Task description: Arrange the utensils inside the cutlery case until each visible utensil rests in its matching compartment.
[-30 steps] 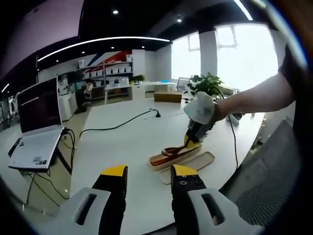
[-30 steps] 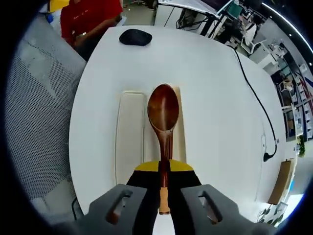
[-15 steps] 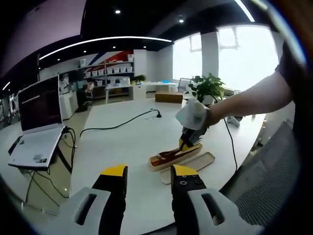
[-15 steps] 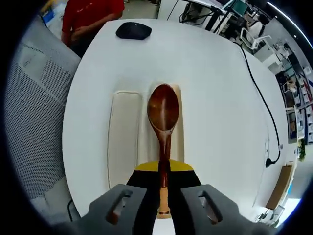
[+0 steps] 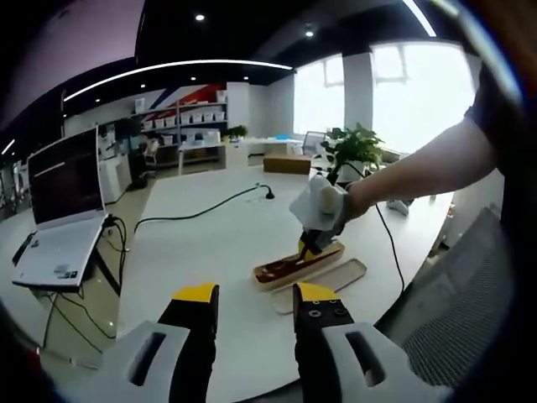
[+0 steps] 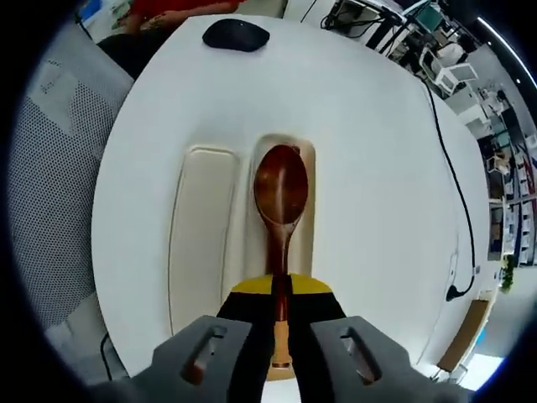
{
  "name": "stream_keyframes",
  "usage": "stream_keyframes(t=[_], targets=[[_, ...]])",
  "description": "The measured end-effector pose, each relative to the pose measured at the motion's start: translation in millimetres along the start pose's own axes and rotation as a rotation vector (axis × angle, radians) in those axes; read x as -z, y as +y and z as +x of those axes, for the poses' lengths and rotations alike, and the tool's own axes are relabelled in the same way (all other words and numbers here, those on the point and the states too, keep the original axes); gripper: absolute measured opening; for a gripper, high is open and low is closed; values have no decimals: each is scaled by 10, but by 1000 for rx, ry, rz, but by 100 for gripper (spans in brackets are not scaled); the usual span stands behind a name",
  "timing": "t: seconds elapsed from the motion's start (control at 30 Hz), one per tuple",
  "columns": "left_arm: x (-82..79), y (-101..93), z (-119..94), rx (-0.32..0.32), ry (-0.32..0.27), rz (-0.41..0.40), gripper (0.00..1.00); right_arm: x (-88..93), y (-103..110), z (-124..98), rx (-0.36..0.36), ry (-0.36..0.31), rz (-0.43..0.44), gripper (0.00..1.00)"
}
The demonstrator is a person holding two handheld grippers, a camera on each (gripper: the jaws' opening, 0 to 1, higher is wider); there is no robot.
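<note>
Wooden spoon [image 6: 280, 214] held lengthwise over the open cutlery case [image 6: 295, 164], bowl pointing away from the right gripper [image 6: 280, 290].

Right gripper view, near to far: jaws closed on the spoon's handle, pale handle tip poking back between them; long axis runs straight ahead, bowl up, lined along the case's right-hand tray. Whether the bowl touches the tray floor, cannot tell. Left-hand tray, or lid [image 6: 200, 227], lies just beside it with nothing in it. Further along the white table [image 6: 369, 168]: a dark mouse [image 6: 236, 34] and a black cable [image 6: 455, 189]. Left gripper view: left gripper [image 5: 249, 295] hangs off the table's near edge, jaws apart, holding nothing; farther on, a gloved hand [image 5: 317, 206] over the case; laptop [image 5: 57, 210] off left.
</note>
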State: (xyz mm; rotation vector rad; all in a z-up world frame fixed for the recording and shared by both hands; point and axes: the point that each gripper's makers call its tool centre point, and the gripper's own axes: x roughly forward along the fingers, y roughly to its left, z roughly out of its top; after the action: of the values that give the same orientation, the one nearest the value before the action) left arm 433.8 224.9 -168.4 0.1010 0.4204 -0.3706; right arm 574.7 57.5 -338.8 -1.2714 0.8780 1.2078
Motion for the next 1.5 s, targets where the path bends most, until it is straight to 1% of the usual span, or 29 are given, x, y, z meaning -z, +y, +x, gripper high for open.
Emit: stream_keyframes(t=[0.17, 0.4, 0.6, 0.73, 0.83, 0.87, 0.93, 1.03, 1.07, 1.17, 1.2, 1.27, 1.37, 1.43, 1.47, 1.5], targets=[[0, 4, -1, -4, 1, -4, 36, 6, -10, 24, 16, 12, -31, 1], [2, 7, -4, -7, 3, -4, 36, -20, -15, 45, 23, 14, -46, 1], [6, 16, -8, -7, 3, -3, 36, -10, 16, 95, 0, 11, -21, 1], [1, 15, -11, -8, 2, -3, 36, -3, 11, 97, -6, -2, -3, 2], [-1, 12, -9, -6, 2, -2, 36, 1, 37, 101, -25, -8, 3, 2], [-2, 11, -9, -6, 3, -1, 36, -9, 27, 92, -17, -19, -1, 2], [-2, 11, -10, -6, 3, 1, 36, 0, 26, 74, -22, -17, 7, 2], [-6, 16, -11, -6, 1, 0, 36, -16, -8, 20, -6, -41, 20, 3], [-6, 17, -11, -6, 1, 1, 36, -7, -20, -1, -2, -43, 25, 4], [-4, 14, -11, -4, 2, 4, 36, -6, -36, -46, 1, -62, 39, 10], [-5, 13, -11, -4, 2, 5, 36, 2, -40, -63, 3, -62, 44, 9], [-5, 16, -13, -4, 1, 7, 36, 7, -71, -112, 21, -76, 46, 9], [-7, 18, -17, -6, -1, 8, 36, 26, -100, -178, 36, -91, 62, 14], [-5, 13, -12, -1, 1, 11, 38, 49, -136, -227, 60, -100, 55, 14], [-2, 16, -8, -1, 3, 25, 40, 54, -179, -258, 89, -115, 65, 16], [-12, 10, -6, -1, 1, 35, 40, 68, -172, -273, 84, -118, 76, 16]])
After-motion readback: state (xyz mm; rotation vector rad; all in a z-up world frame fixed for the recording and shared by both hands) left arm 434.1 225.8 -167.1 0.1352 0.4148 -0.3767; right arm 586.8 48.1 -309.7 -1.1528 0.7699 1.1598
